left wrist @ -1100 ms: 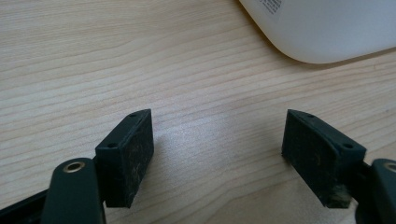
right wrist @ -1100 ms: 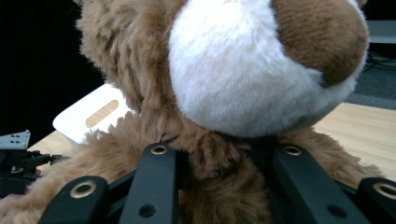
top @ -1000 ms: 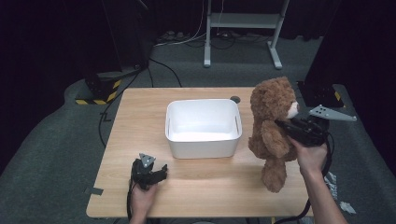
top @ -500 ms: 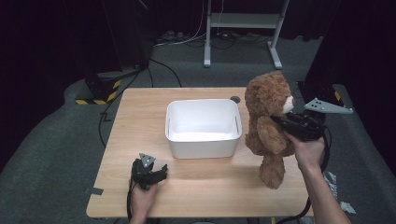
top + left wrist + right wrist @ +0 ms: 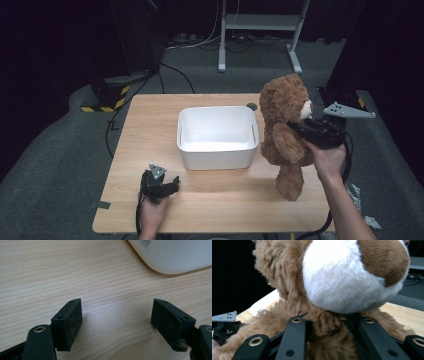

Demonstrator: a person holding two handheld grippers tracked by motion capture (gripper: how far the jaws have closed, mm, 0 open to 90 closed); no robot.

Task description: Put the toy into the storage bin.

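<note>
The left tongs rest spread and empty on the surface, the white bin stands in the middle, and just to its right the right tongs pinch the upright teddy bear at the neck.

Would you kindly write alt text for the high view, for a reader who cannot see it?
A person's right hand-held gripper clamps a brown teddy bear at the neck, holding it upright beside a white tub on a wooden table. The left hand-held gripper rests open on the table near the front edge.
</note>
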